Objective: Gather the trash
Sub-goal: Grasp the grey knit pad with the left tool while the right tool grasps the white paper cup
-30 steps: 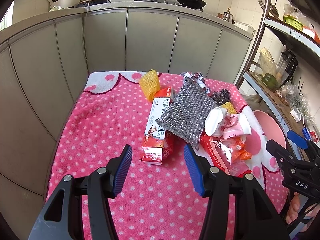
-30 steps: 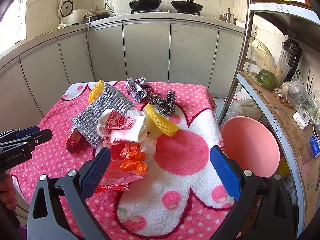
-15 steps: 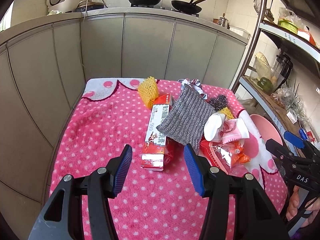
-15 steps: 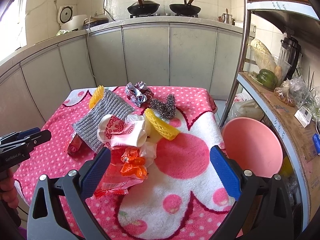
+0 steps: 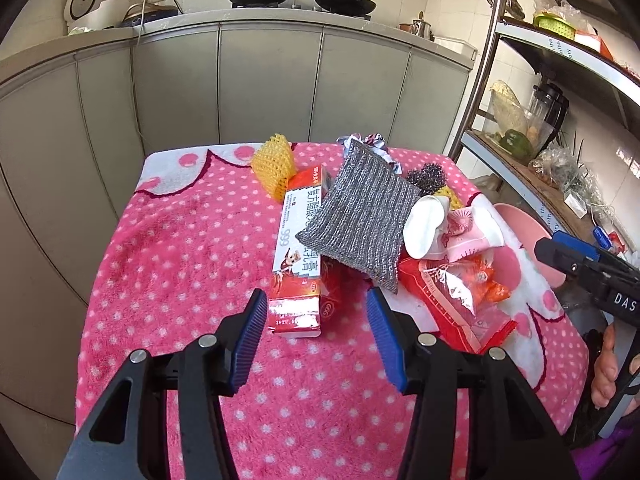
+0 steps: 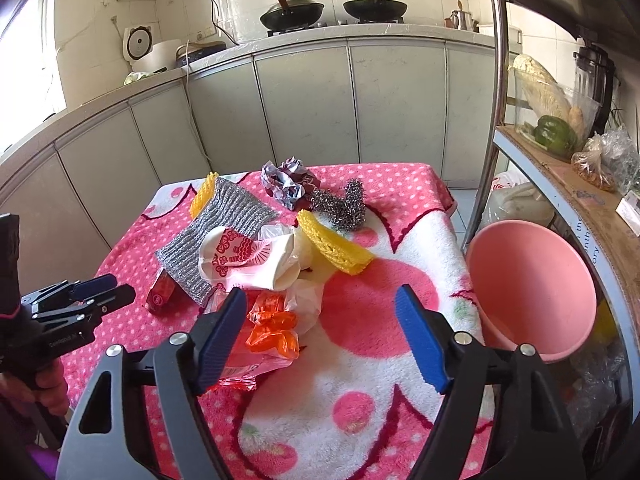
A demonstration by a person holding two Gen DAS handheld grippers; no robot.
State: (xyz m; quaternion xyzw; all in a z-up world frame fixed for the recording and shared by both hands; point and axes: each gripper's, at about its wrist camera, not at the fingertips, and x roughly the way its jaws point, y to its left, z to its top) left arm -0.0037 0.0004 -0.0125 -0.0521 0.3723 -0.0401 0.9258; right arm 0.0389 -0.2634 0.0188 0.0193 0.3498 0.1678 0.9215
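Trash lies piled on a pink polka-dot cloth (image 5: pixel 180 248). A red and white carton (image 5: pixel 298 248) lies just ahead of my open, empty left gripper (image 5: pixel 316 312). A silver mesh cloth (image 5: pixel 360 220) leans over the carton. A crushed paper cup (image 6: pixel 244 258), orange wrapper (image 6: pixel 274 330), yellow foam nets (image 6: pixel 336 242), steel wool (image 6: pixel 342 206) and crumpled foil (image 6: pixel 288 180) lie nearby. My right gripper (image 6: pixel 320 312) is open and empty above the wrapper. A pink bin (image 6: pixel 528 292) stands right of the table.
Grey kitchen cabinets (image 5: pixel 272 88) wrap the far side and left of the table. A metal shelf rack (image 6: pixel 560 152) with vegetables and bags stands on the right, close to the bin. Woks sit on the counter (image 6: pixel 332 12).
Both grippers have risen and tilted, so the table looks farther and lower. The left gripper now sits nearer the carton's near end. Nothing on the table has moved.
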